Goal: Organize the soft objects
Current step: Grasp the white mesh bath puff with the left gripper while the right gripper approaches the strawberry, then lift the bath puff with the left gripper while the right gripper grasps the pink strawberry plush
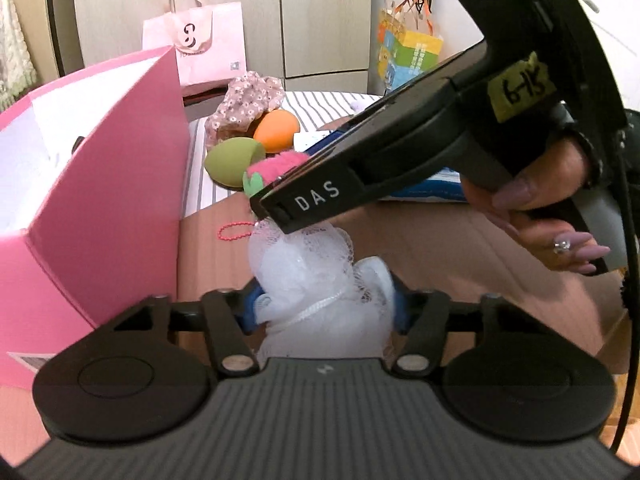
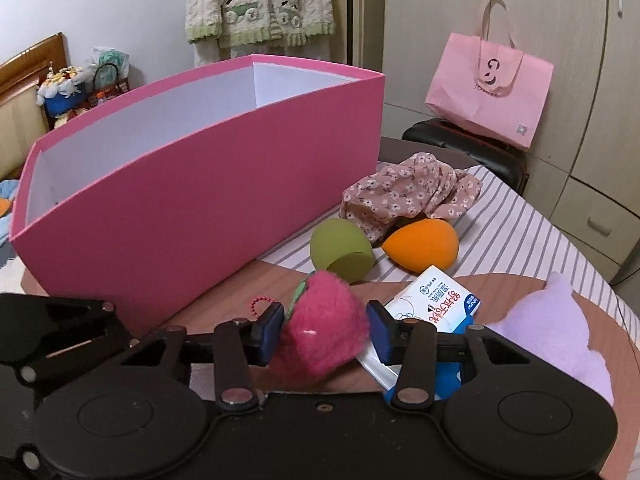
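An open pink cardboard box [image 2: 192, 200] with a white inside stands at the left of the worktop [image 2: 224, 280]. Just right of it, the left hand-held gripper [image 1: 324, 300] has its blue pads against both sides of a white mesh bath puff [image 1: 308, 276], seemingly pinching it, though the netting hides the contact. The right hand-held gripper [image 2: 324, 330] is closed on a fluffy pink strawberry plush [image 2: 324, 328] with a red bead chain; both pads press its fur. Behind lie a green egg-shaped sponge [image 2: 340, 250], an orange teardrop sponge [image 2: 422, 244] and a crumpled floral cloth [image 2: 408, 194]. A white-and-blue tissue packet [image 2: 436, 304] and a lilac plush [image 2: 548, 332] sit at the right.
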`<move>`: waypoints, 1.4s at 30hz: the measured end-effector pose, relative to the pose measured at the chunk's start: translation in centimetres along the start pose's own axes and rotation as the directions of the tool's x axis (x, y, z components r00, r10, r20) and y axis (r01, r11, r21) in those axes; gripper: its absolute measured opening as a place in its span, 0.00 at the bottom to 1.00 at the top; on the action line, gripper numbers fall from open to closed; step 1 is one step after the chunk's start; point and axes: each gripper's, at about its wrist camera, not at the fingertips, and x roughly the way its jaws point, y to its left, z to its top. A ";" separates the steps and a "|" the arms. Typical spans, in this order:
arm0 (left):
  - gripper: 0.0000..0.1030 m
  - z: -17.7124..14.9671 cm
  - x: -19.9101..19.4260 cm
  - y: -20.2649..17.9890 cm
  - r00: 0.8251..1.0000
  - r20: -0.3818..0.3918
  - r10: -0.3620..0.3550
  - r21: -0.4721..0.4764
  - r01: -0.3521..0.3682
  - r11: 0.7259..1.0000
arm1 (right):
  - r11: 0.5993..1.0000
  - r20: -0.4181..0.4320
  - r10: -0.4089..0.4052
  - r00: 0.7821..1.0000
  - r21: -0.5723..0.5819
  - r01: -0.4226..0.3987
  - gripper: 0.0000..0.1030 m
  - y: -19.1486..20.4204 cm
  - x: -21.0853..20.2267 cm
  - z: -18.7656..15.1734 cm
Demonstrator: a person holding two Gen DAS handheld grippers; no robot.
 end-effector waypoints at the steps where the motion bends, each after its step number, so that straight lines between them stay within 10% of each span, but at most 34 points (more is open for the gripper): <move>1: 0.49 -0.1 -0.2 0.0 1.000 0.003 -0.003 -0.002 0.003 1.000 | 1.000 0.001 -0.002 1.000 0.001 0.002 0.46 0.1 0.0 0.0; 6: 0.44 -0.3 -0.6 0.0 0.998 0.014 0.059 -0.014 -0.059 0.998 | 0.999 0.016 -0.043 0.999 0.004 0.043 0.37 0.5 -0.4 -0.2; 42: 0.43 -2.3 -7.9 4.5 0.986 0.023 -0.167 -0.099 0.168 0.981 | 0.974 0.010 -0.179 0.984 0.141 0.176 0.37 4.7 -7.2 -6.6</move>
